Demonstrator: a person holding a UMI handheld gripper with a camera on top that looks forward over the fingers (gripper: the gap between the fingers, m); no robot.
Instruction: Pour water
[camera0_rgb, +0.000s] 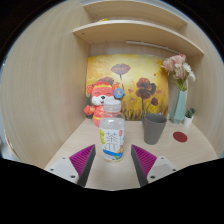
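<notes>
A clear plastic water bottle (113, 131) with a white cap and a white-and-green label stands upright on the light wooden desk (190, 150), just ahead of my fingers and between their lines. A grey cup (154, 128) stands to its right, a little further back. My gripper (113, 160) is open; its magenta pads (83, 157) flank the bottle's base with a gap at each side and do not touch it.
A red and white plush toy (100, 99) sits behind the bottle. A flower painting (132, 78) leans on the back wall. A teal vase with pink flowers (179, 92), a small potted plant (189, 117) and a red coaster (180, 136) stand at the right. Shelves (128, 28) hang above.
</notes>
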